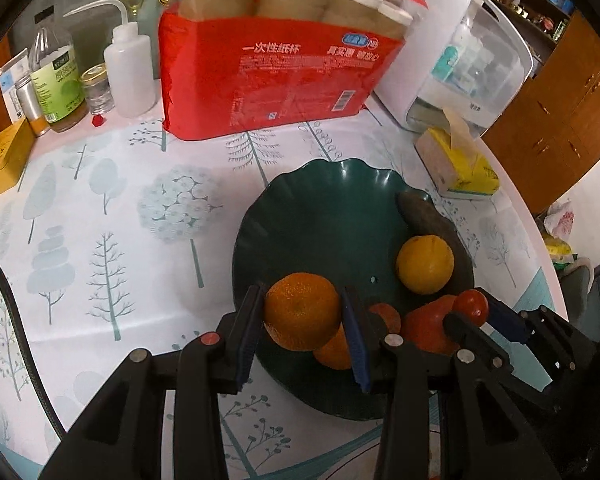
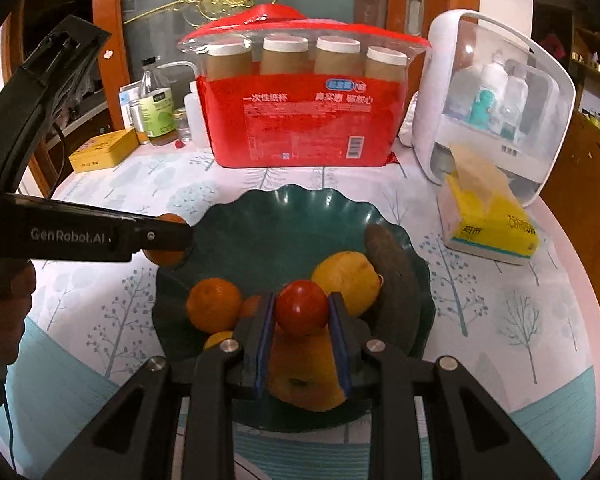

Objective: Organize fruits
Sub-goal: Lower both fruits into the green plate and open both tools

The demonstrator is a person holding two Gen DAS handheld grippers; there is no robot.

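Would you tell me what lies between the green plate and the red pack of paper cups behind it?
Nothing: in both wrist views only bare tree-print tablecloth separates the green plate from the red pack.

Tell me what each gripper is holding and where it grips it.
The left gripper holds an orange by its two opposite sides. The right gripper holds a small red tomato, also pinched across its sides, above the green bowl.

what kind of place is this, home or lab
Most likely a home, probably a dining or living room. A round table with a tree-print tablecloth holds a green fruit bowl, a tissue pack and a red pack of paper cups, with wooden cabinets beside it.
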